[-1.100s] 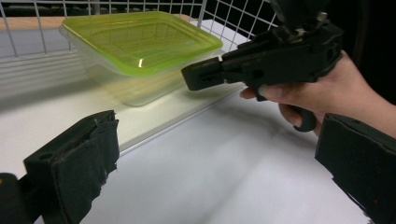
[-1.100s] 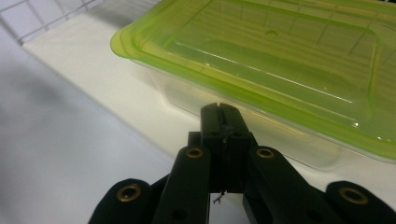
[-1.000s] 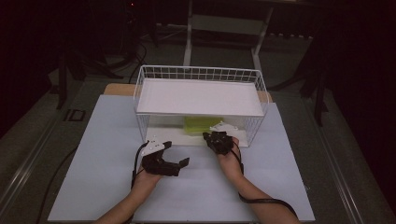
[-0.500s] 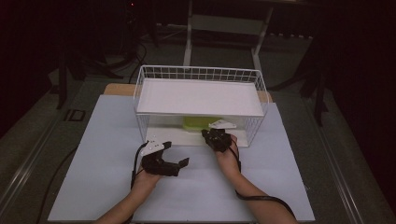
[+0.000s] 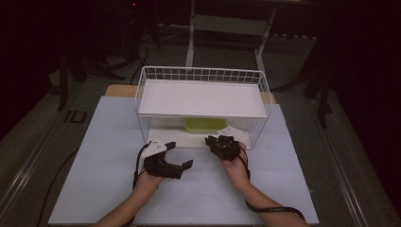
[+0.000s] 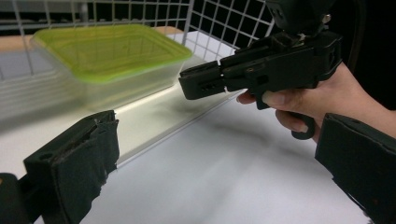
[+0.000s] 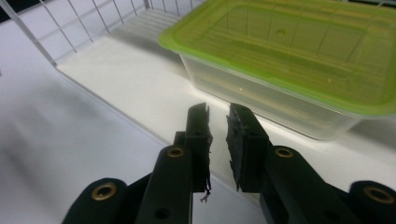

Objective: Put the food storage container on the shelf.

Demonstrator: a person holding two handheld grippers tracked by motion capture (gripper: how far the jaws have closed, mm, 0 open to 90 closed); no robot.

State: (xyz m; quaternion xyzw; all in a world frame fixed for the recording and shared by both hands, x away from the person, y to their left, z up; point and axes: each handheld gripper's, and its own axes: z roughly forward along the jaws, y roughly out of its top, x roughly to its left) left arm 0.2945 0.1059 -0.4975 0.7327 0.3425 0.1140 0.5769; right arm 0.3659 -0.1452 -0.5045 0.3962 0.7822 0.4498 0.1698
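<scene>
Right hand-held gripper (image 5: 222, 143) moved forward to wire shelf (image 5: 201, 75) edge, jaws nearly closed, empty. Left hand-held gripper (image 5: 177, 156) wide open, empty, hovering over desk (image 5: 94, 156). Green-lidded container (image 7: 299, 60) on lower shelf, untouched. Looks like reach starting.

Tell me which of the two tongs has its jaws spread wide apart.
The left tongs, held by the hand on the left of the high view: wide open. The right tongs, near the green-lidded container, show just a narrow slit.
</scene>
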